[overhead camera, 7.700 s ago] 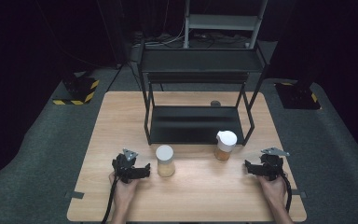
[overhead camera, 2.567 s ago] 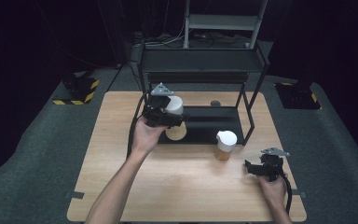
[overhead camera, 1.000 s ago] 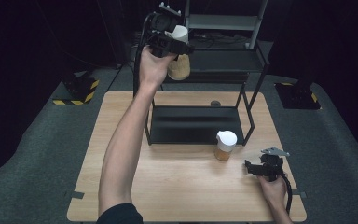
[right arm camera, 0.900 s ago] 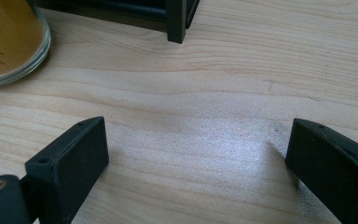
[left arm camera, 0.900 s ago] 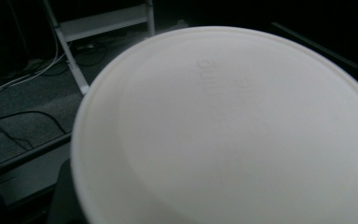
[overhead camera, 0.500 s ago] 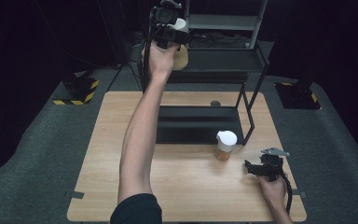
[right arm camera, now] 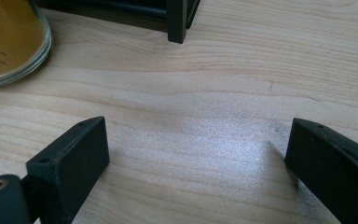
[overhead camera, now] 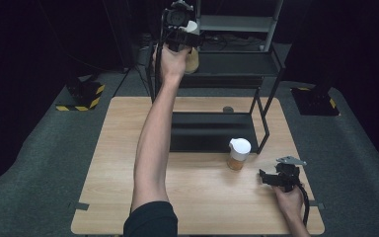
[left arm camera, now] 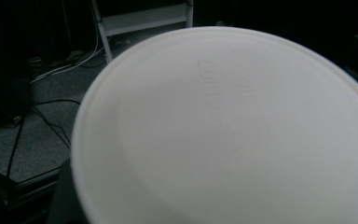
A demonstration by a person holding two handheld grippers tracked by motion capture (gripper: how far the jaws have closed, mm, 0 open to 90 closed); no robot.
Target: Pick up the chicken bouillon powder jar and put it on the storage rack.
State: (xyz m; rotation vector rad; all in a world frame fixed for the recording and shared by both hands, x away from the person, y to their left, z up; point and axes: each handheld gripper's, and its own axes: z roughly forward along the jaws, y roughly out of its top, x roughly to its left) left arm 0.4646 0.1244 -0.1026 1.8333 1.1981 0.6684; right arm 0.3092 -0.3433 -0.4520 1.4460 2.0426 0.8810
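So: table (overhead camera: 128, 163) with black rack (overhead camera: 237, 64); left gripper (overhead camera: 180, 32) clenched on white-lidded jar (overhead camera: 192, 57) up at rack's top shelf; second jar (overhead camera: 238, 154) on table, right gripper (overhead camera: 271, 177) near it, jaws apart, nothing in them

High view: fixed above the person's side, facing forward and down over the whole table (overhead camera: 128, 163) and black rack (overhead camera: 237, 64).

Left gripper view: rides the raised left gripper (overhead camera: 180, 22), pressed close against a white lid (left arm camera: 233, 135), floor beyond.

Right gripper view: rides the right gripper (right arm camera: 196, 163), low and close over the tabletop. It shares with the high view the second jar (right arm camera: 9, 42) ahead-left and a rack foot (right arm camera: 177, 21).
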